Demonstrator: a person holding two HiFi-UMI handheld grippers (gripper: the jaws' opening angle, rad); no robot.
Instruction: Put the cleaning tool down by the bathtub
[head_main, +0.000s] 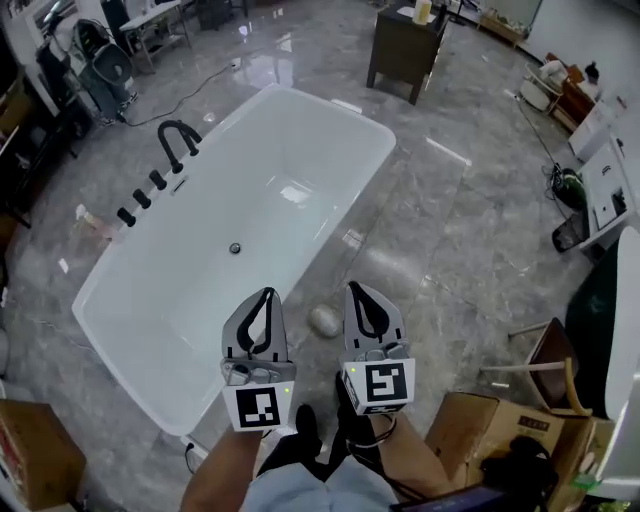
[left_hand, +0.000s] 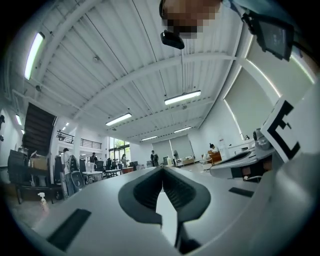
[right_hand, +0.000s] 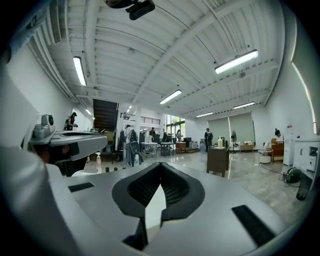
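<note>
A white freestanding bathtub (head_main: 330, 130) lies diagonally across the grey marble floor. A small pale rounded cleaning tool (head_main: 323, 321) rests on the floor beside the tub's near right side, between my two grippers as seen from the head view. My left gripper (head_main: 266, 294) is raised over the tub's near rim, shut and empty. My right gripper (head_main: 356, 289) is held up beside it, also shut with nothing in it. In both gripper views, the left gripper (left_hand: 162, 168) and the right gripper (right_hand: 160, 164) point out over the hall with their tips meeting.
A black faucet (head_main: 177, 139) and black knobs stand on the tub's left rim. A dark cabinet (head_main: 404, 48) stands beyond the tub. Cardboard boxes (head_main: 482, 433) and a chair (head_main: 545, 362) are at my right, another box (head_main: 35, 452) at my left. A spray bottle (head_main: 96, 222) lies left of the tub.
</note>
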